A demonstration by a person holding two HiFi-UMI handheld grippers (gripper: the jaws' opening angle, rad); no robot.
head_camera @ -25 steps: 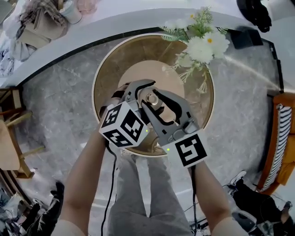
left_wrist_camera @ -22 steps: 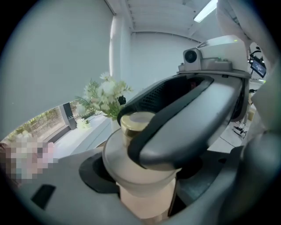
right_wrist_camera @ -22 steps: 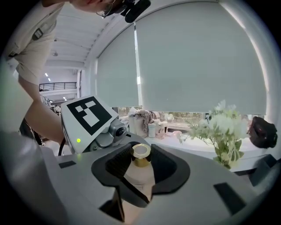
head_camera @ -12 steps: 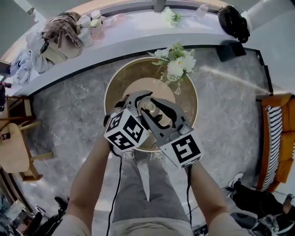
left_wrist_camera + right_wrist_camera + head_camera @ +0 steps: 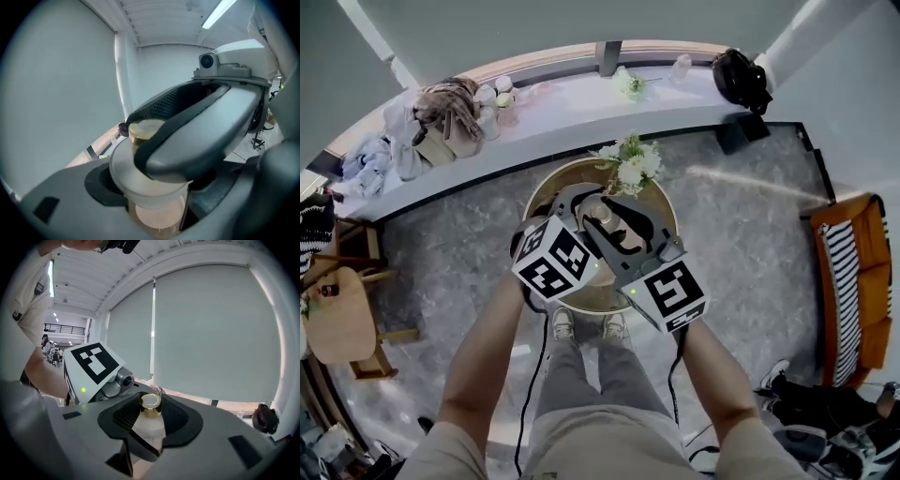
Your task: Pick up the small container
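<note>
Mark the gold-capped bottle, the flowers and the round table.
gold-capped bottle [image 5: 150, 401], right gripper view, on its cap
flowers [image 5: 630, 169], head view, white blooms
round table [image 5: 557, 181], head view, bare top near rim

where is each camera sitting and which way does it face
Head view: on the person's head, facing steeply down at the round table and the floor; both forearms, the legs, left gripper and right gripper show.
Left gripper view: on the left gripper, facing along its fingers towards a blind and ceiling; the right gripper crosses in front.
Right gripper view: on the right gripper, facing along its fingers towards window blinds; the left gripper's marker cube and the person's arm show.
Shared: all three show the small container, gripped by both grippers.
</note>
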